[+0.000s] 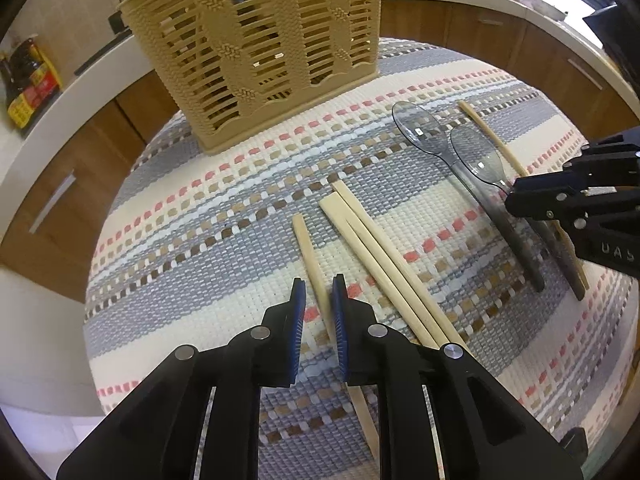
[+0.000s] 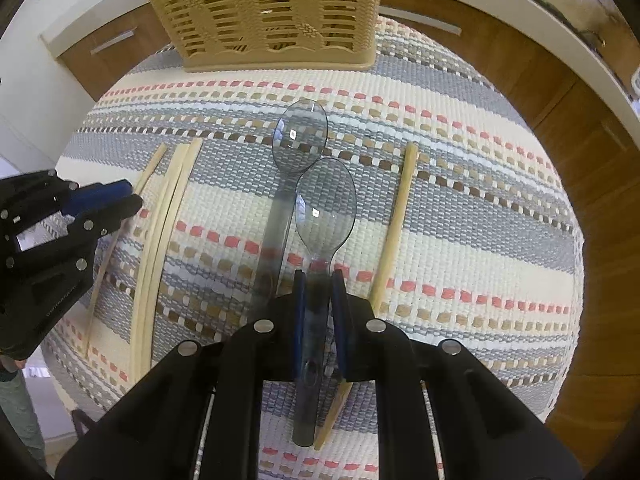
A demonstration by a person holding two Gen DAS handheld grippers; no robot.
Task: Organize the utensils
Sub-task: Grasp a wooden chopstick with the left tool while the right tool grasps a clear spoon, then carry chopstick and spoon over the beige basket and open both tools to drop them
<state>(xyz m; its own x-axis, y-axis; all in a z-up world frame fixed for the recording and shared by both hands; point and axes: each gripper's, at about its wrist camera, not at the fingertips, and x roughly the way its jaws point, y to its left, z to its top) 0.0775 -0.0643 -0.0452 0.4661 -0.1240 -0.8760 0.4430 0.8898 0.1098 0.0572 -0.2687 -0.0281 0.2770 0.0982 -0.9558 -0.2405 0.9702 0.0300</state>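
Left gripper (image 1: 319, 294) jaws narrowly parted, straddling a single pale wooden chopstick (image 1: 308, 252) flat on the striped woven mat (image 1: 200, 208); grip unclear. Right gripper (image 2: 319, 286) likewise around the clear grey plastic spoon (image 2: 325, 208) handle. Tan slotted plastic utensil basket (image 1: 256, 40) stands beyond.

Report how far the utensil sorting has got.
Done: nothing visibly; I cannot tell if the basket holds anything. In hand: left gripper straddles one chopstick, right gripper straddles the near spoon. Left: far spoon, chopstick pair, right chopstick.
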